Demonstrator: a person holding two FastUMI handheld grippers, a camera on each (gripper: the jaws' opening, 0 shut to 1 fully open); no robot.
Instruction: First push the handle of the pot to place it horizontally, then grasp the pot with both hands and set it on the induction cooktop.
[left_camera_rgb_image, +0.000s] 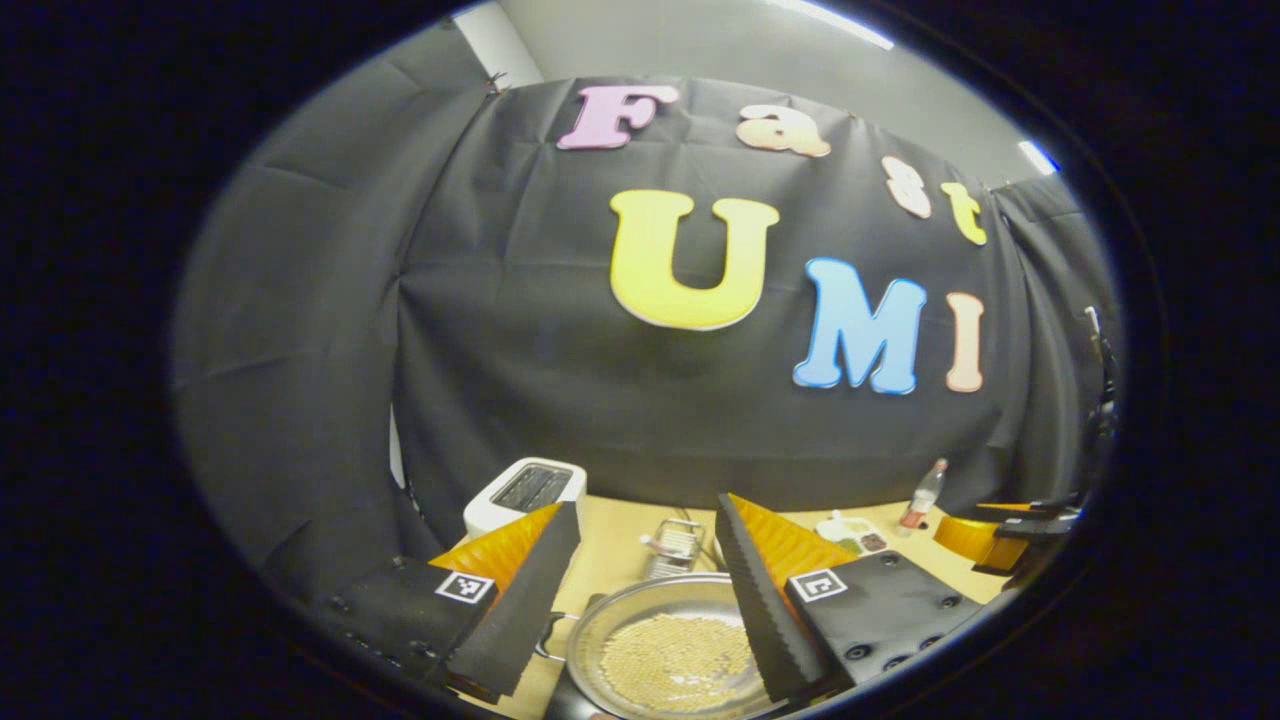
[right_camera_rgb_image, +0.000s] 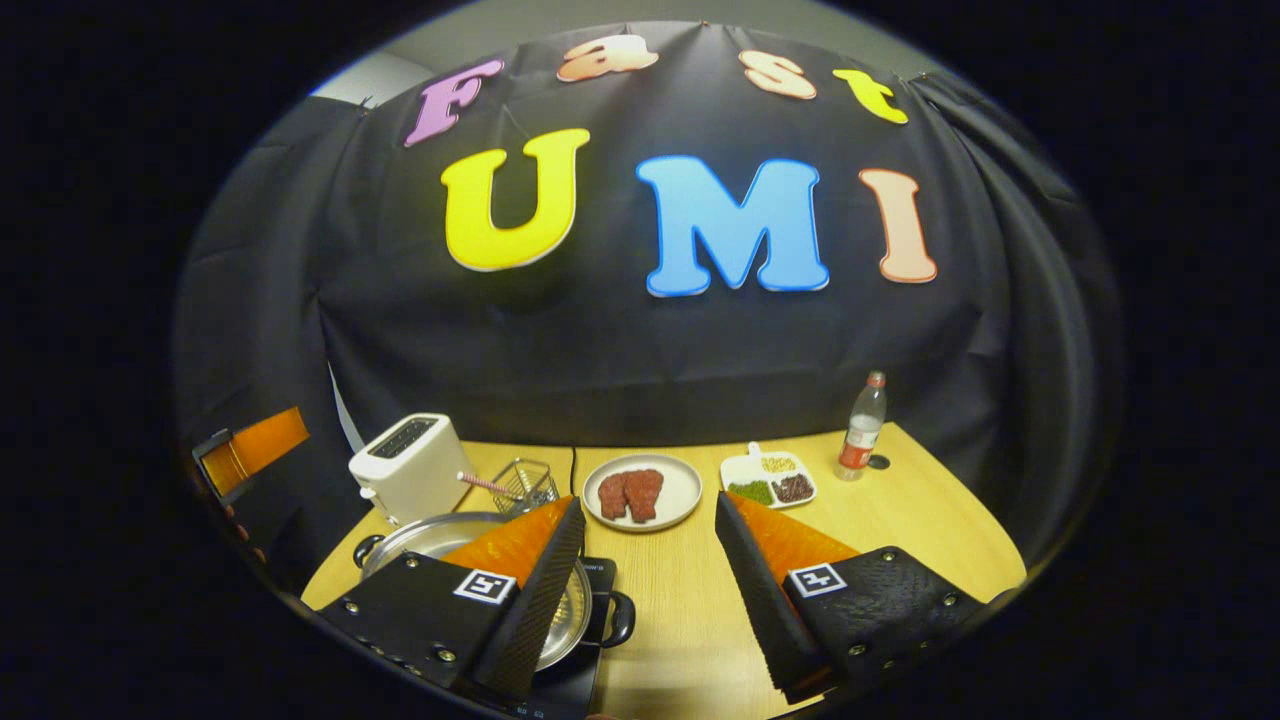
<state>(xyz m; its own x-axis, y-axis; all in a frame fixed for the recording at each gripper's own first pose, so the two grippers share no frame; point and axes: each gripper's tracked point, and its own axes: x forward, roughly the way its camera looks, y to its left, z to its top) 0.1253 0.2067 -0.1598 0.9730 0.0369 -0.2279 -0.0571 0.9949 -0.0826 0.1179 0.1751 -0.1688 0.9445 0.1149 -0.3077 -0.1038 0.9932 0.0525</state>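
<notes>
With the round steel two-handled pot (right_camera_rgb_image: 470, 590) seen already resting on the black induction cooktop (right_camera_rgb_image: 580, 670) and both sets of fingers spread and empty, it could be knocked askew if clipped during withdrawal.

My silver pot (left_camera_rgb_image: 670, 650) holds a pale tan, dotted layer and sits on the black induction cooktop (right_camera_rgb_image: 590, 640). The desk (right_camera_rgb_image: 690, 600) is light wood. I see a white toaster (right_camera_rgb_image: 408, 465), reddish-brown pieces on a white plate (right_camera_rgb_image: 680, 495), and a red-capped clear bottle (right_camera_rgb_image: 862, 425).
</notes>
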